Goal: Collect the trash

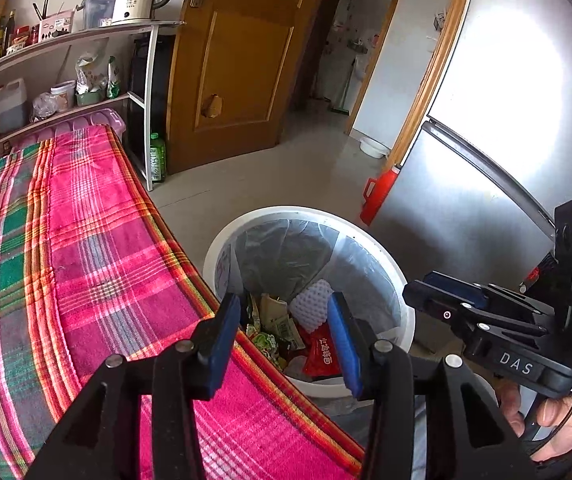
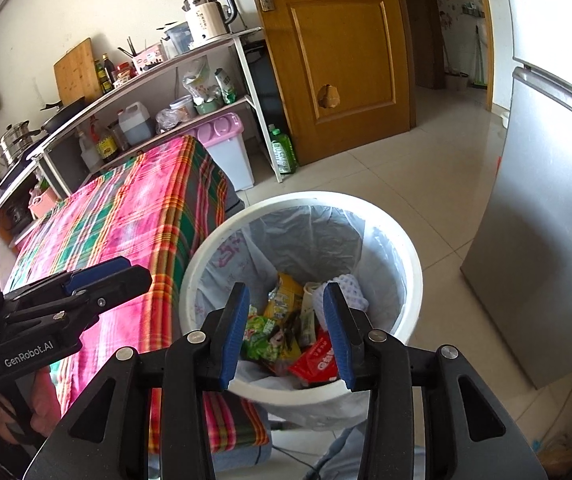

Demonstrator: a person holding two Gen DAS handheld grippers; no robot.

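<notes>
hovering over the white bin (image 2: 409,264), both hand-held grippers stand parted and empty: left hand-held gripper (image 1: 286,340), right hand-held gripper (image 2: 287,334). likely a drop pose, so nothing catches on the liner. trash sits below and ahead of the fingers, in the bin: red packet (image 2: 317,362), green wrapper (image 2: 262,336), white foam net (image 1: 313,300). plaid-covered worktop (image 1: 86,240) lies left of both. only the right view shows the pink-lidded bin (image 2: 228,130); only the left view shows the red thermos (image 1: 379,192).

"DAS" on the right claw (image 1: 441,300), "GenRobot.AI" on the left claw (image 2: 126,276)
</notes>
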